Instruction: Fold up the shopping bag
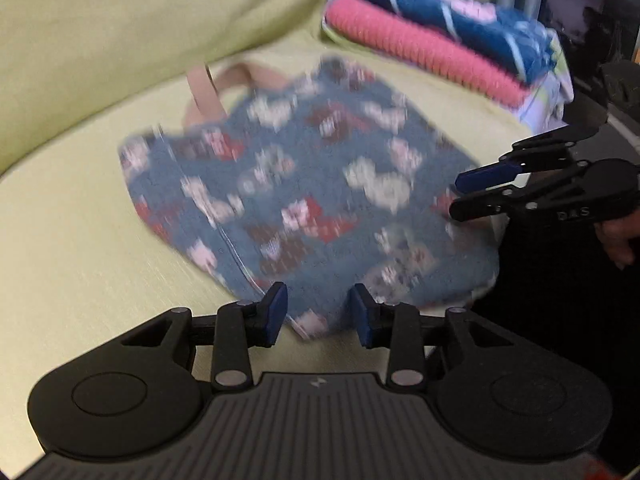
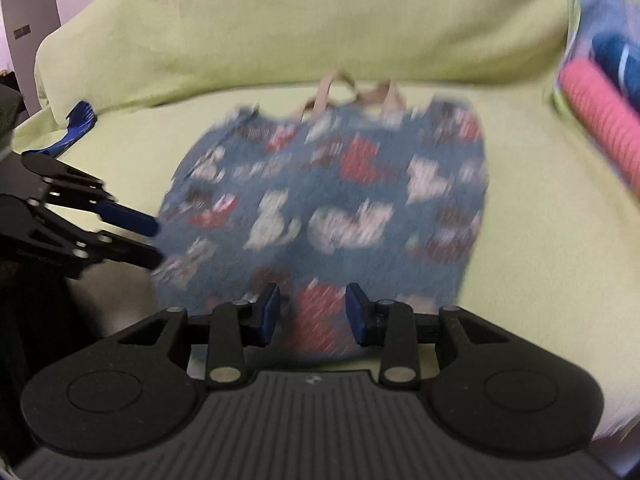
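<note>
A blue cloth shopping bag (image 1: 304, 200) with a white and red cat print lies flat on a green sofa seat, its beige handles (image 1: 208, 92) pointing toward the backrest. It also shows in the right wrist view (image 2: 340, 208). My left gripper (image 1: 319, 312) is open, its pads on either side of the bag's near corner. My right gripper (image 2: 312, 314) is open at the bag's near edge. Each gripper shows in the other's view, the right one (image 1: 464, 196) at the bag's right edge and the left one (image 2: 154, 240) at its left edge. Both frames are blurred.
A stack of folded textiles (image 1: 440, 44), pink and blue, sits on the sofa to the right of the bag. The green sofa backrest (image 2: 300, 20) rises behind. A blue item (image 2: 76, 128) lies at the sofa's far left. The seat's front edge is near the grippers.
</note>
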`<state>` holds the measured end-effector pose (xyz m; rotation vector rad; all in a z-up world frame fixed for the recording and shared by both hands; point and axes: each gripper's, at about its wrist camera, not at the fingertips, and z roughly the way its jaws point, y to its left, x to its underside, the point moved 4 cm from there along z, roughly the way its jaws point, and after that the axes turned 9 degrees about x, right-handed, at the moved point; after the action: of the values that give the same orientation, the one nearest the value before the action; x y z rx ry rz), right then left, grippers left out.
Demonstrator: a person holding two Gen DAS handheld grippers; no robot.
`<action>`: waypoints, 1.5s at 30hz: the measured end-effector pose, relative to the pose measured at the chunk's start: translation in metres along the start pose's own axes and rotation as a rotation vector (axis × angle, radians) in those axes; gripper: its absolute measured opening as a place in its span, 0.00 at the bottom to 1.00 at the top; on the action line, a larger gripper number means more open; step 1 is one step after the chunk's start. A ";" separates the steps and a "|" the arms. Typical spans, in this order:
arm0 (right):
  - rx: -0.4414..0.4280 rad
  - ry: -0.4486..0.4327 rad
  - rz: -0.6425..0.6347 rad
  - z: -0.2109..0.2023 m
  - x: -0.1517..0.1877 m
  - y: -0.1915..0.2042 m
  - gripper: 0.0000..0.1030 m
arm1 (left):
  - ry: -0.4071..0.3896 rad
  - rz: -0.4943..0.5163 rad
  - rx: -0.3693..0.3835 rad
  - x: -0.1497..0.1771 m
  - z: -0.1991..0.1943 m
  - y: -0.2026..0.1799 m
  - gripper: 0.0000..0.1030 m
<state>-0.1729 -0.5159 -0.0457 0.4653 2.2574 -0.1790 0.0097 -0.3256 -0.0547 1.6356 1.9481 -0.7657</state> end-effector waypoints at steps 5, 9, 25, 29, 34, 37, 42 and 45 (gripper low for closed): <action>0.031 -0.040 -0.014 0.014 -0.028 -0.016 0.31 | -0.057 -0.005 -0.055 -0.029 0.000 0.021 0.42; 0.008 -0.040 -0.075 0.040 -0.041 -0.005 0.31 | 0.004 0.023 -0.076 -0.032 0.033 0.037 0.42; 0.125 -0.015 -0.067 0.114 -0.084 -0.067 0.26 | -0.036 -0.041 -0.125 -0.053 0.058 0.104 0.45; 0.143 -0.022 -0.028 0.108 -0.084 -0.074 0.22 | -0.034 -0.067 -0.140 -0.058 0.050 0.105 0.45; 0.130 -0.107 -0.071 0.058 -0.078 -0.056 0.41 | -0.054 -0.103 -0.177 -0.052 0.022 0.102 0.55; 0.093 -0.148 -0.114 0.021 -0.065 -0.033 0.53 | -0.078 -0.197 -0.143 -0.041 0.002 0.101 0.60; 0.052 -0.162 -0.221 -0.018 -0.027 0.013 0.63 | -0.102 -0.378 -0.038 -0.020 -0.012 0.098 0.62; 0.026 -0.141 -0.209 -0.024 -0.010 0.028 0.63 | -0.096 -0.440 -0.008 -0.008 -0.008 0.095 0.62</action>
<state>-0.1727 -0.4858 -0.0217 0.2216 2.1639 -0.3383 0.1049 -0.3135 -0.0538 1.1481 2.2642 -0.9754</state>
